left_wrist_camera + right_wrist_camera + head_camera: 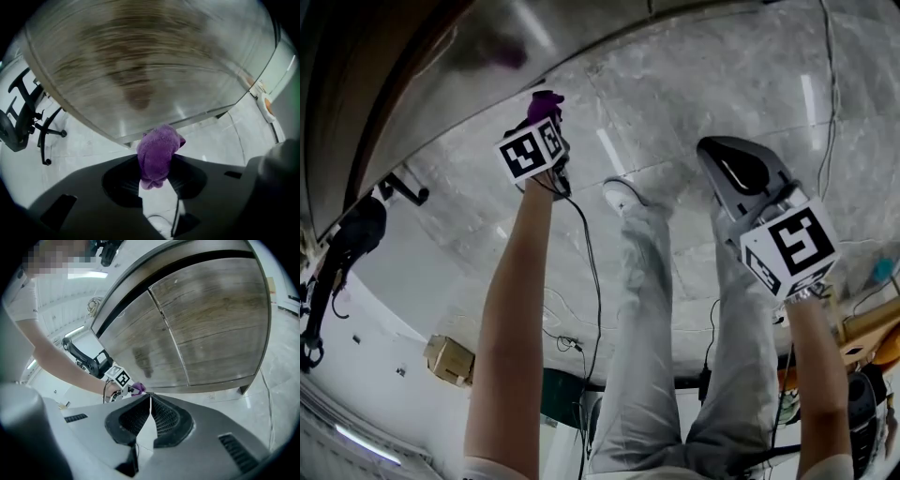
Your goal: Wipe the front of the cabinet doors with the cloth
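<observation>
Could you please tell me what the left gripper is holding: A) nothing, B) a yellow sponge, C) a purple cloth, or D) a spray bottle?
C: in the left gripper view, the jaws of the left gripper are shut on a purple cloth, close to the lower edge of the wooden cabinet.

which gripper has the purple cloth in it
The left gripper: its jaws are clamped on the purple cloth, close to the cabinet at its lower edge. The right gripper has its jaws shut with nothing between them.
</observation>
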The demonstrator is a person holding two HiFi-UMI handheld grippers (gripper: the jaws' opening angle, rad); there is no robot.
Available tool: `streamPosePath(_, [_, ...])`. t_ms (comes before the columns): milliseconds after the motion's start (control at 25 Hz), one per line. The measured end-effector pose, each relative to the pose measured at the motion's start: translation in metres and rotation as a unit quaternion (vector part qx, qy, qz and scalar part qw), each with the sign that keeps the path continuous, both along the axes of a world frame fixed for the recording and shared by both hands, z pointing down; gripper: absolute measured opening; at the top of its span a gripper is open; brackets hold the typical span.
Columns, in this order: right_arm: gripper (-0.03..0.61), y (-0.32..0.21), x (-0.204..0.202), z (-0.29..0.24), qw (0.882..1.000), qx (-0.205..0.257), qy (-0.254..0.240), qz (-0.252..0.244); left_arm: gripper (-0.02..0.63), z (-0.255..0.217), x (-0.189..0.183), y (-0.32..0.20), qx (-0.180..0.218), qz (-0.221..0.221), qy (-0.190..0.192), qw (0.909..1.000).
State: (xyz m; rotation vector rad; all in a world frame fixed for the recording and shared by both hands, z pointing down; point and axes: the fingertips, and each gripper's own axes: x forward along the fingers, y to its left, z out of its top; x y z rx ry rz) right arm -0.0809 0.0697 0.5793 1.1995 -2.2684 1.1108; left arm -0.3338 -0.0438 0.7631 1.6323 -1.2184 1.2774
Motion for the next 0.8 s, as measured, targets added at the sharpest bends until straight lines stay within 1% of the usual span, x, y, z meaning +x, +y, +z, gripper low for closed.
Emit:
streamPosePath(120, [0.029,0.011,0.032,0.014,1.0,-0.006,0.007,-0.011,0.143,0.022,0.07,0.004,-0.007,0.023,0.033,0.9992])
streamPosePath(240, [0.029,0.021,0.067,0.027,1.0,-0.013,0.019,-0.014,0.143,0.04,0.134,0.0,-0.011,0.062,0.048,0.9968])
streamPosePath(320, [0.029,0.025,0.097,0.024,0.999,-0.014,0.03,-0.004,0.143,0.04,0.173,-0.009,-0.006,0.08,0.058,0.9951])
streamPosePath(400, [0.029,0.029,0.125,0.026,0.999,-0.017,0.042,0.017,0.143,0.041,0.202,-0.017,-0.001,0.083,0.069,0.9941])
streamPosePath(480, [0.029,0.034,0.148,0.034,0.997,-0.023,0.049,0.05,0.143,0.047,0.22,-0.023,0.004,0.079,0.078,0.9938])
streamPosePath(560, [0.029,0.039,0.164,0.042,0.994,-0.03,0.048,0.096,0.143,0.057,0.229,-0.031,0.01,0.077,0.083,0.9936])
streamPosePath(640, [0.029,0.045,0.171,0.049,0.989,-0.036,0.043,0.139,0.143,0.065,0.229,-0.042,0.018,0.076,0.08,0.9937])
streamPosePath(680, [0.029,0.046,0.171,0.052,0.987,-0.038,0.041,0.153,0.143,0.068,0.228,-0.049,0.022,0.074,0.079,0.9939])
streamPosePath(720, [0.029,0.047,0.17,0.055,0.986,-0.038,0.04,0.16,0.143,0.07,0.226,-0.055,0.025,0.072,0.079,0.9939])
streamPosePath(800, [0.029,0.047,0.16,0.059,0.986,-0.039,0.042,0.155,0.143,0.071,0.221,-0.059,0.025,0.07,0.084,0.9937])
